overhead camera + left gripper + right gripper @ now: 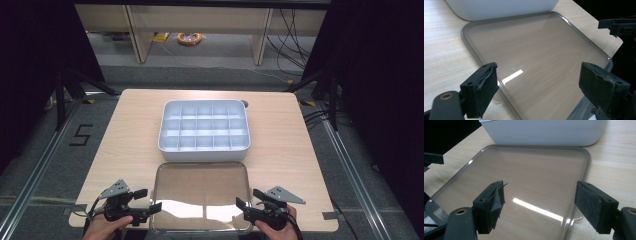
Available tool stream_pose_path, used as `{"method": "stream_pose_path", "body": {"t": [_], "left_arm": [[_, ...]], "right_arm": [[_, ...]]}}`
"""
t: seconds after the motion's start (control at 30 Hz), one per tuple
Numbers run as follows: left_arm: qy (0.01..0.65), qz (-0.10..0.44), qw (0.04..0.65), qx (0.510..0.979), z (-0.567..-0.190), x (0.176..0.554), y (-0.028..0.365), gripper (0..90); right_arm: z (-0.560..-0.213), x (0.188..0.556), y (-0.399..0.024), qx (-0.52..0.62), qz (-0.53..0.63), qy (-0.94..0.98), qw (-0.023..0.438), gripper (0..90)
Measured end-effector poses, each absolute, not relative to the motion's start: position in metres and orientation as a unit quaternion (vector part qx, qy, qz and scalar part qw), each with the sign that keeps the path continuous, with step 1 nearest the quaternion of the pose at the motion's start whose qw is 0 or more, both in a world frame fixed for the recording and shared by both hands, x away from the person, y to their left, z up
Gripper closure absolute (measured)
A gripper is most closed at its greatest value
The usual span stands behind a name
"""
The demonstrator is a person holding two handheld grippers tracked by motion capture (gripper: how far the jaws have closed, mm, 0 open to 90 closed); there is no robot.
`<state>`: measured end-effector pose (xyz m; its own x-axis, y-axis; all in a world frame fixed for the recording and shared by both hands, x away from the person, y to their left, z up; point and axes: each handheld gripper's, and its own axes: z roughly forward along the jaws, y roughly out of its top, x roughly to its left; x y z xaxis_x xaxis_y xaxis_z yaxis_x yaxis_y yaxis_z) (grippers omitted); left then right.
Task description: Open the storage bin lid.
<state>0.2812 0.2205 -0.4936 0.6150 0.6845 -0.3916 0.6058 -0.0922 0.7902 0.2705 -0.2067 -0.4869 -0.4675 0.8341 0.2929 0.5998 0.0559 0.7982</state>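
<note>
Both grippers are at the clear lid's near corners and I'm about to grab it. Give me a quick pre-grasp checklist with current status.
1. Left gripper jaws open: ok.
2. Right gripper jaws open: ok.
3. Clear lid lying flat on the table, nothing on it: ok.
4. Lid edge between each gripper's jaws: cannot tell; the jaws look to be above it.
5. White divided box compartments empty: ok.
6. Lid's far edge clear of the box: cannot tell; they sit very close.

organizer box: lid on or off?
Off. The clear lid lies flat on the table in front of the white box, whose compartments show open.
</note>
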Motion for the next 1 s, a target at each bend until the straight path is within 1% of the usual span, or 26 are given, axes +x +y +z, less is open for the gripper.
{"method": "stream_pose_path", "body": {"t": [0.03,0.07,0.1,0.13,0.2,0.27,0.3,0.53,0.63,0.7,0.73,0.77,0.83,0.9,0.93,1.0], "left_arm": [[0.439,0.039,0.508,0.740,-0.493,0.280,0.221,14.7],[0.441,0.038,0.507,0.739,-0.494,0.278,0.221,14.7],[0.441,0.038,0.507,0.739,-0.494,0.278,0.221,14.7],[0.440,0.042,0.506,0.741,-0.494,0.277,0.222,14.7],[0.441,0.045,0.505,0.741,-0.494,0.274,0.222,14.7],[0.441,0.050,0.502,0.743,-0.494,0.271,0.222,14.7],[0.439,0.046,0.498,0.746,-0.494,0.270,0.222,14.7],[0.443,0.042,0.492,0.748,-0.495,0.263,0.225,14.7],[0.443,0.041,0.489,0.750,-0.496,0.261,0.227,14.7],[0.442,0.041,0.494,0.748,-0.497,0.260,0.227,14.7],[0.443,0.038,0.496,0.745,-0.497,0.259,0.227,14.7],[0.447,0.038,0.490,0.747,-0.496,0.258,0.227,14.7],[0.447,0.038,0.494,0.745,-0.497,0.258,0.228,14.7],[0.449,0.040,0.496,0.742,-0.497,0.258,0.229,14.7],[0.449,0.037,0.494,0.744,-0.497,0.258,0.230,14.7],[0.449,0.036,0.494,0.744,-0.497,0.259,0.230,14.7]], "right_arm": [[-0.489,0.271,-0.206,0.494,0.485,0.712,0.121,24.9],[-0.487,0.265,-0.205,0.512,0.467,0.712,0.112,24.9],[-0.487,0.265,-0.205,0.512,0.467,0.712,0.112,24.9],[-0.489,0.266,-0.207,0.494,0.477,0.717,0.122,24.9],[-0.490,0.262,-0.208,0.488,0.459,0.730,0.136,24.9],[-0.490,0.260,-0.207,0.488,0.466,0.727,0.128,24.9],[-0.491,0.259,-0.208,0.485,0.462,0.730,0.136,24.9],[-0.492,0.248,-0.210,0.490,0.445,0.739,0.128,24.9],[-0.494,0.247,-0.210,0.487,0.455,0.734,0.132,24.9],[-0.493,0.244,-0.211,0.494,0.448,0.734,0.125,24.9],[-0.493,0.241,-0.210,0.506,0.445,0.730,0.114,24.9],[-0.494,0.241,-0.210,0.505,0.452,0.727,0.112,24.9],[-0.496,0.242,-0.213,0.497,0.447,0.733,0.126,24.9],[-0.496,0.241,-0.213,0.504,0.441,0.732,0.122,24.9],[-0.495,0.238,-0.211,0.519,0.437,0.727,0.104,24.9],[-0.496,0.240,-0.213,0.503,0.438,0.736,0.112,24.8]]}}
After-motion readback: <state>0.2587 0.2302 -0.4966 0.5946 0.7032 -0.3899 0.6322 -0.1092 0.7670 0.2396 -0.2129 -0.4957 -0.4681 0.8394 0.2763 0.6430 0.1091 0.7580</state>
